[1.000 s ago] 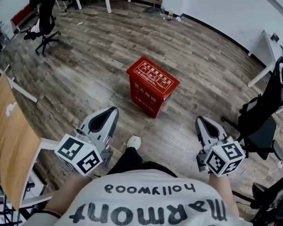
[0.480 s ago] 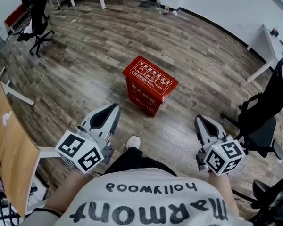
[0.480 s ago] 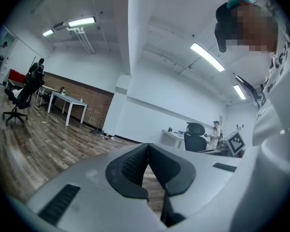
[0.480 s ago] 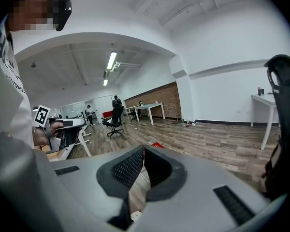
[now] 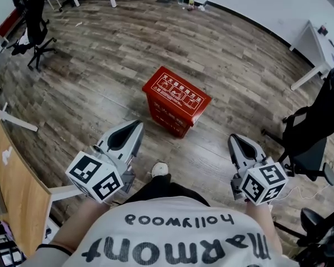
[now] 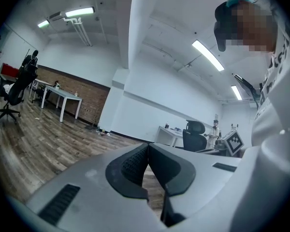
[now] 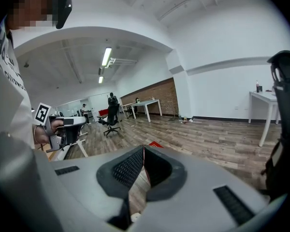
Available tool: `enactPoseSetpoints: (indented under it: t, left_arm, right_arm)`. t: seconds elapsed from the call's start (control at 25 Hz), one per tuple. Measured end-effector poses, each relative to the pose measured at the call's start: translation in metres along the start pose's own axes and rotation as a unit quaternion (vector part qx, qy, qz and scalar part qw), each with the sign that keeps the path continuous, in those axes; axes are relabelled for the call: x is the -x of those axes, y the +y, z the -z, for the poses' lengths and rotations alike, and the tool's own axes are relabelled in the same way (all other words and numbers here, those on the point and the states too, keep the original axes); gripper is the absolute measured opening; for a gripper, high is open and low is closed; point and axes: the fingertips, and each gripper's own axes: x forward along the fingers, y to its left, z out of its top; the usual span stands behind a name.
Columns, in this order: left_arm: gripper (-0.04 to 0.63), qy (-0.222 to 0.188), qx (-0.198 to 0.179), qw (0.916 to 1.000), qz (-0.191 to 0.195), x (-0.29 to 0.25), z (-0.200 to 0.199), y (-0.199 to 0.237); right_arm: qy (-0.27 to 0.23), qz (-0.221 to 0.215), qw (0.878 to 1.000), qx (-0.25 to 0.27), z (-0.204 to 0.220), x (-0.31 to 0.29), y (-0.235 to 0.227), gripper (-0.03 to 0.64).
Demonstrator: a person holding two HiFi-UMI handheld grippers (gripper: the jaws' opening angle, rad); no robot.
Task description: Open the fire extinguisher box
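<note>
The person is walking closer to the red fire extinguisher box (image 5: 177,99), which is standing on the wooden floor (image 5: 100,65) with its lid down. Compared with 1 second ago, it is sitting nearer to both tools. The left gripper (image 5: 137,125) and the right gripper (image 5: 234,140) are being carried with jaws pressed together, holding nothing. I judge the approach is still going on and the opening is not yet starting.

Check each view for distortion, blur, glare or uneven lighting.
Head view: fisheye bends the floor planks, yet the red box is sharp and evenly lit. Left gripper view: dark round vignette, bright ceiling strip lights, mosaic patch at top right. Right gripper view: same vignette, mosaic patch at top left, no motion blur.
</note>
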Motion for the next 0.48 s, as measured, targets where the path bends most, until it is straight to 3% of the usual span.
enactPoseSetpoints:
  t: [0.48]
  left_arm:
    - [0.008,0.009,-0.006,0.9992,0.038,-0.039,-0.033,0.053]
  right_arm:
    - [0.000,0.012,1.000,-0.005,-0.036,-0.064,0.002,0.011]
